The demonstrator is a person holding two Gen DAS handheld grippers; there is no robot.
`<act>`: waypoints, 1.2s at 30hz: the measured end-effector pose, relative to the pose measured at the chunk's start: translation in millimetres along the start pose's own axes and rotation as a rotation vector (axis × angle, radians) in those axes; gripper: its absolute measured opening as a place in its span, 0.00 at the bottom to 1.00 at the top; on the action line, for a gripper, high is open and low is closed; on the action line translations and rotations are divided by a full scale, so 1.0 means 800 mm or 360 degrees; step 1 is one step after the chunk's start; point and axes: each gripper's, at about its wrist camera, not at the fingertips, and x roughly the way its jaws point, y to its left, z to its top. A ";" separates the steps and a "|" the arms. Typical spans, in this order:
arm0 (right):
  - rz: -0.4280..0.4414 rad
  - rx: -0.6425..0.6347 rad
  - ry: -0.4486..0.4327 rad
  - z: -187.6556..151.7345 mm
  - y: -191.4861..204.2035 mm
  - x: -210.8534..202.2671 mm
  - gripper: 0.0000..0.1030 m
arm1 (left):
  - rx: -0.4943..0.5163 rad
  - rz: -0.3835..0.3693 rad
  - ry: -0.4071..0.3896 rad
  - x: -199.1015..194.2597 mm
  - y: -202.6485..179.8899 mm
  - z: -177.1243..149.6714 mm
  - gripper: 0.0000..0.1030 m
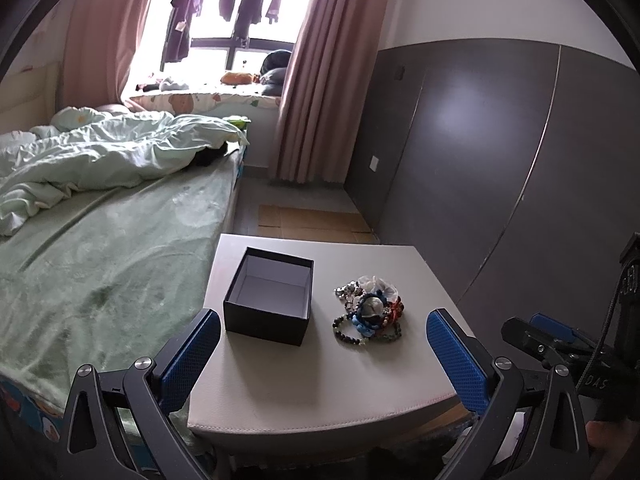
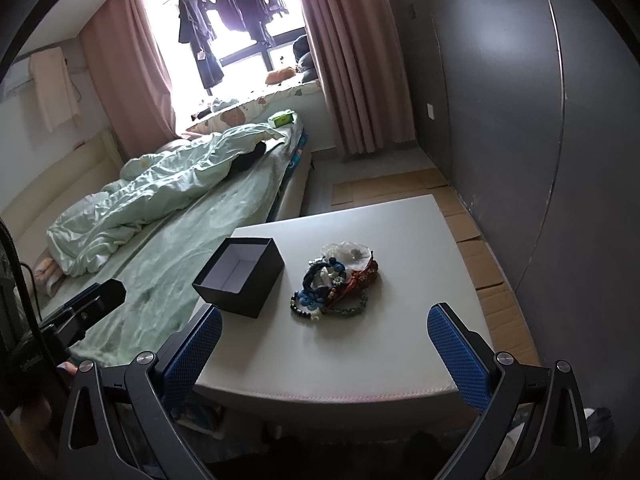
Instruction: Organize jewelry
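A tangled pile of bracelets and bead jewelry lies on a small white table, right of an open, empty black box with a pale lining. My left gripper is open and empty, held back over the table's near edge. In the right wrist view the jewelry pile lies right of the box on the table. My right gripper is open and empty, also over the near edge. Each gripper shows at the side of the other's view.
A bed with a green sheet and rumpled quilt runs along the table's left side. A dark grey wardrobe stands to the right. Flattened cardboard lies on the floor beyond the table. Pink curtains frame the window.
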 end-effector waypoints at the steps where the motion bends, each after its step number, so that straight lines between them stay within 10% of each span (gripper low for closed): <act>1: -0.0001 -0.0004 0.0000 0.000 0.001 0.000 1.00 | 0.0000 0.0000 0.0000 0.000 0.000 0.000 1.00; 36: -0.0007 0.0097 0.0028 0.017 -0.013 0.014 1.00 | -0.0040 -0.0029 0.0029 0.027 -0.003 0.021 1.00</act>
